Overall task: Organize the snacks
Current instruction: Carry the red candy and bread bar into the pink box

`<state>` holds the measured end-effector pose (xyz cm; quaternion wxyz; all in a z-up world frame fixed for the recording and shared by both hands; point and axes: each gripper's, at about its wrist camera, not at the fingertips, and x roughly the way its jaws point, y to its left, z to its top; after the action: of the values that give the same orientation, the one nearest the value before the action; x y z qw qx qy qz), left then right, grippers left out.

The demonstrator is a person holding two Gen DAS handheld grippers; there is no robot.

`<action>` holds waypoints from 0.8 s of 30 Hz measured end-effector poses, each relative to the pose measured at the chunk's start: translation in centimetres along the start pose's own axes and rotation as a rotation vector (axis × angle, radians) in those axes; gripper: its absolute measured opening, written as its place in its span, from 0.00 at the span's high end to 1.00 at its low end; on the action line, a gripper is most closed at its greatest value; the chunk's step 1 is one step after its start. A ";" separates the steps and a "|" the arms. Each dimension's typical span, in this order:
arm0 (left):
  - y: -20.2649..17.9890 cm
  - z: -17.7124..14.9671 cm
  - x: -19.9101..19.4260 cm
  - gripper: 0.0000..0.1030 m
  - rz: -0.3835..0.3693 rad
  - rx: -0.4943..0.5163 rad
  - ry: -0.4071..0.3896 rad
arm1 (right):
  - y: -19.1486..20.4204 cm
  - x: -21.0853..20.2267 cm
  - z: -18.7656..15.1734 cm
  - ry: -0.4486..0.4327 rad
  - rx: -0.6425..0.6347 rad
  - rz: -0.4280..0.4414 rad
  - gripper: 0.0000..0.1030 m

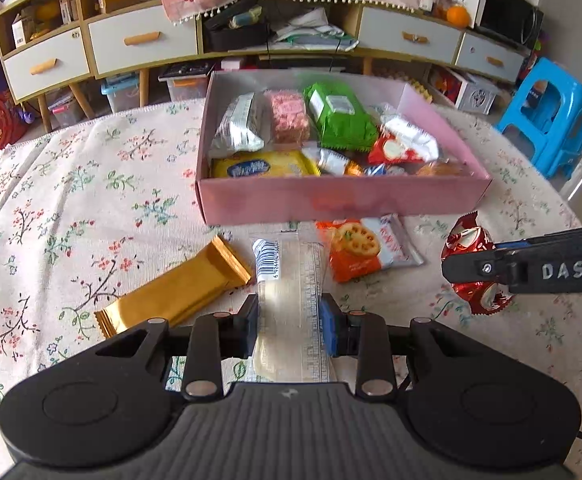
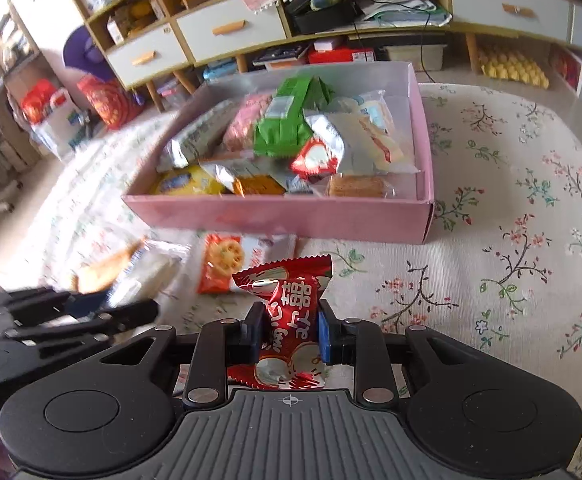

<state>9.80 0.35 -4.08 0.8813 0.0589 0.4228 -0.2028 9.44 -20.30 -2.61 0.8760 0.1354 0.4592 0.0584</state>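
While both jaws grip — left gripper (image 1: 289,322) a clear packet (image 1: 287,280), right gripper (image 2: 289,330) a red packet (image 2: 287,300) — bare cloth (image 2: 491,280) lies rightward.

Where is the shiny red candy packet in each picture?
Left wrist view: the red candy packet is at the right edge, pinched by the right gripper that reaches in from the side.
Right wrist view: the same packet is at bottom centre, squeezed between the right gripper's two fingers.
Shared landmark: the pink box of snacks, just beyond it in both.
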 end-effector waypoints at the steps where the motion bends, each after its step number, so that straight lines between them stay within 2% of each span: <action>1: 0.0 0.2 -0.3 0.73 -0.006 -0.003 -0.010 | -0.2 -0.4 0.2 -0.006 0.015 0.016 0.76; 5: -0.3 1.0 -1.4 0.73 -0.021 -0.016 -0.057 | -1.0 -2.1 1.5 -0.056 0.068 0.060 0.76; 11: -0.9 3.5 -1.9 0.73 -0.024 -0.030 -0.116 | -2.9 -2.6 3.9 -0.150 0.175 0.089 0.76; 16: -1.3 5.8 0.0 0.73 -0.021 -0.029 -0.122 | -4.6 -2.1 5.6 -0.193 0.233 0.106 0.76; 20: -1.0 7.3 1.9 0.72 -0.037 -0.090 -0.117 | -5.8 -1.2 6.6 -0.200 0.276 0.127 0.75; 24: -0.9 8.3 3.2 0.72 -0.001 -0.113 -0.122 | -6.5 -0.2 7.2 -0.208 0.307 0.128 0.75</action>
<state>17.18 -3.77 -1.21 0.9072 -0.0038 0.3792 -0.1823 15.06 -27.92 -0.50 0.8824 0.3015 0.3600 0.0289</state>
